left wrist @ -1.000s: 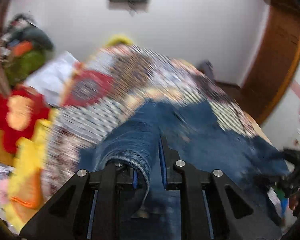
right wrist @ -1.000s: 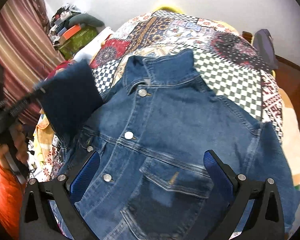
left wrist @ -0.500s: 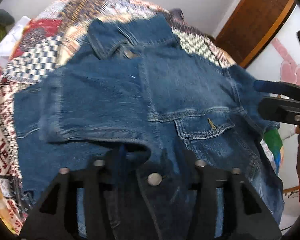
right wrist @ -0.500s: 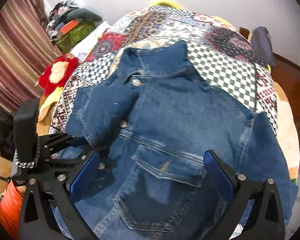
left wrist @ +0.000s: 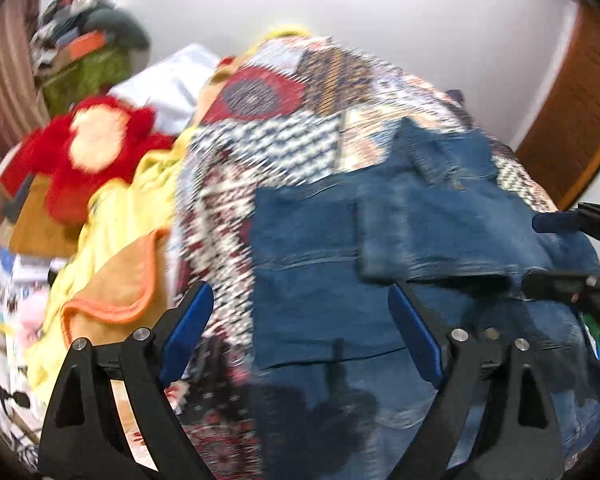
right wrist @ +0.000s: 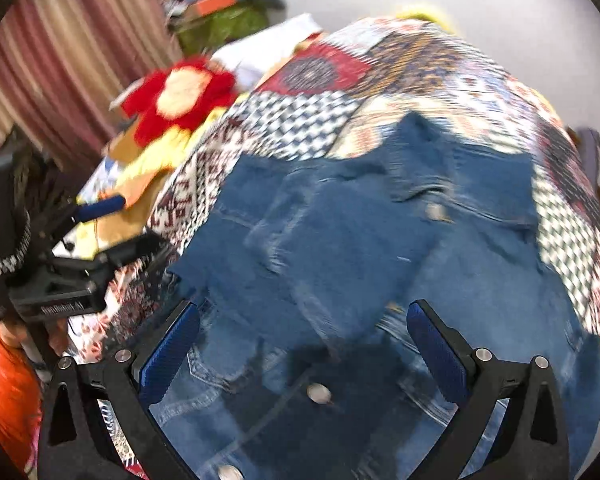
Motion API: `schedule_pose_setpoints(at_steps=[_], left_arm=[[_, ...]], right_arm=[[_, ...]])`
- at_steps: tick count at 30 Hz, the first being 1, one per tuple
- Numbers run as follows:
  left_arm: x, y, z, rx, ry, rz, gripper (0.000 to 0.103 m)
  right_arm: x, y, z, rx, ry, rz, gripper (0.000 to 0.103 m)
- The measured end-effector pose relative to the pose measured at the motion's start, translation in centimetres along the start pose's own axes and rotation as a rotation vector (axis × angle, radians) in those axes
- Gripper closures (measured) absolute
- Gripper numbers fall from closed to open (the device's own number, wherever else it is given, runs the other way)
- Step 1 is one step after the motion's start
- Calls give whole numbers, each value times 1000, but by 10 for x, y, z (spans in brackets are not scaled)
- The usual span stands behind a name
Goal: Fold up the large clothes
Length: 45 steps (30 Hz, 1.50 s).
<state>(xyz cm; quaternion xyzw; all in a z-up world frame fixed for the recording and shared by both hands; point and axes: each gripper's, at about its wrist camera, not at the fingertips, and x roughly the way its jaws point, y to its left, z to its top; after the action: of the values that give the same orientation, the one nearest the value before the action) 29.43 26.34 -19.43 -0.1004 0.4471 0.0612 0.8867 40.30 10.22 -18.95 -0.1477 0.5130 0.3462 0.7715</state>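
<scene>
A blue denim jacket [right wrist: 380, 240] fills the frame's centre; bare patchwork bedspread [right wrist: 440, 64] lies open above. At left, a red plush toy [right wrist: 180, 92] and yellow cloths [left wrist: 116, 216] crowd the edge.

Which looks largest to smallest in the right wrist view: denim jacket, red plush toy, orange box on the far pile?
1. denim jacket, filling most of the frame
2. red plush toy
3. orange box, though it sits farthest from the camera, so its real size is unsure

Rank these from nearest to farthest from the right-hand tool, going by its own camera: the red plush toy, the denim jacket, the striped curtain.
1. Denim jacket: directly under the open right tool.
2. Red plush toy: up and to the left, beside the patchwork bed cover.
3. Striped curtain: far left, behind the toy.
</scene>
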Motion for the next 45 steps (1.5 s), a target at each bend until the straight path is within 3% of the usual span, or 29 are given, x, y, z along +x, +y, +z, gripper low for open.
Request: schedule_pose_setpoints(at_steps=[7, 11, 16, 19, 22, 24, 26, 31, 39, 42, 45], left_arm=[[40, 27, -19, -29, 102, -14, 14], [66, 22, -29, 7, 154, -22, 14], [91, 17, -37, 41, 201, -21, 14], [104, 19, -42, 12, 239, -38, 14], [110, 16, -47, 16, 245, -29, 13], [110, 11, -49, 36, 239, -8, 12], [110, 6, -51, 60, 239, 11, 12], [112, 3, -53, 65, 246, 21, 11], [111, -8, -39, 72, 276, 67, 11], [92, -19, -16, 89, 220, 93, 12], [65, -40, 8, 102, 141, 56, 12]], right_arm=[[75, 36, 22, -140, 97, -114, 0], [115, 40, 26, -224, 161, -216, 6], [135, 36, 26, -249, 157, -247, 12], [136, 38, 25, -278, 110, -281, 32], [128, 38, 24, -281, 74, -264, 54], [119, 37, 23, -264, 54, -230, 76], [108, 34, 23, -231, 38, -194, 83], [73, 27, 19, -201, -19, -185, 87], [-7, -17, -1, -97, -127, -182, 87], [-31, -41, -13, -38, -157, -172, 87], [-44, -62, -27, 9, -171, -181, 87]])
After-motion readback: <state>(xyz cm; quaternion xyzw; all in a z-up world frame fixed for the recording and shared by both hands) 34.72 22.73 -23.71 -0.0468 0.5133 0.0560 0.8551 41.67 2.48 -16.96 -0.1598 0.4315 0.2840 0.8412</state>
